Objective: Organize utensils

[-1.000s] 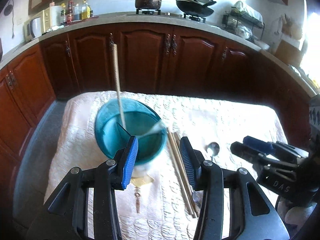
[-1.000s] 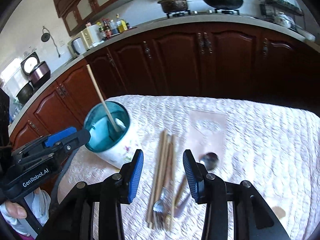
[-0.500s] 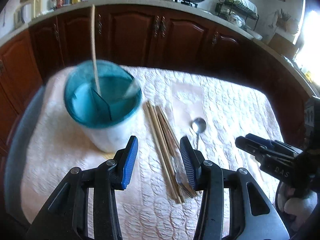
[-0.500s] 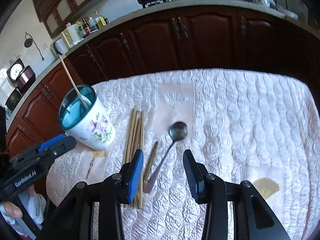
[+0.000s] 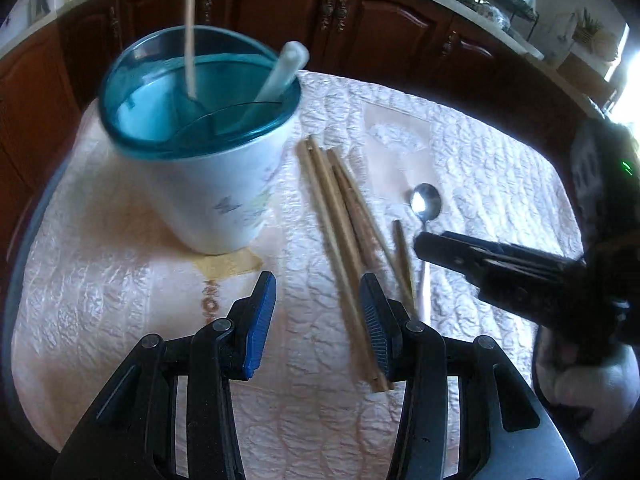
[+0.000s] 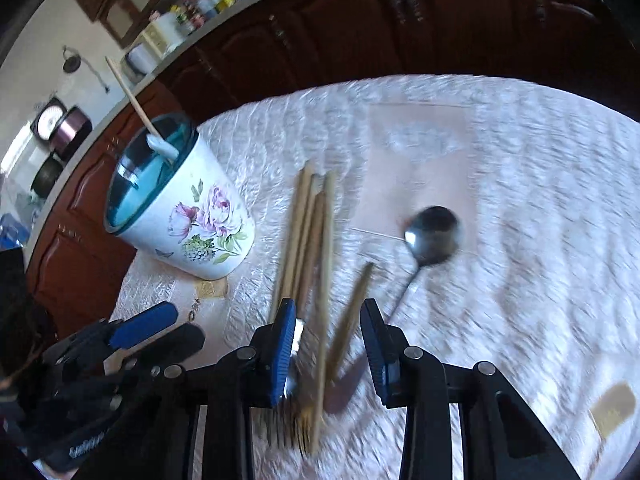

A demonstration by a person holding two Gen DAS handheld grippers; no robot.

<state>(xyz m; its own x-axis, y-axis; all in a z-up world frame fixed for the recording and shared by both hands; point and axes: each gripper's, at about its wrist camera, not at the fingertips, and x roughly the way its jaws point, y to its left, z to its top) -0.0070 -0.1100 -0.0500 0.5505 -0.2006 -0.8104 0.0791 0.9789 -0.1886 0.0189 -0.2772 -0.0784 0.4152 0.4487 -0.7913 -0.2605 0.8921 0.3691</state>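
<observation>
A white floral utensil holder with a teal rim [image 5: 208,160] [image 6: 188,216] stands on the quilted table and holds one chopstick [image 5: 191,24] and a white ceramic spoon [image 5: 280,76]. Several wooden chopsticks [image 5: 340,224] [image 6: 308,240] lie right of it, with a fork [image 6: 288,408] at their near end. A metal spoon [image 5: 425,204] [image 6: 430,236] lies further right. My left gripper [image 5: 318,320] is open and empty, just left of the chopsticks' near ends. My right gripper [image 6: 328,348] is open, low over the chopsticks and fork, with the chopsticks between its fingers.
The white quilted cloth [image 6: 540,184] covers the table. Dark wooden cabinets [image 5: 380,20] run behind it, with a counter carrying appliances and bottles [image 6: 176,20]. A yellow tag [image 6: 612,408] lies on the cloth at the right.
Both grippers have dropped lower and closer to the table. The right gripper has come down over the chopsticks and fork. Both stay open.
</observation>
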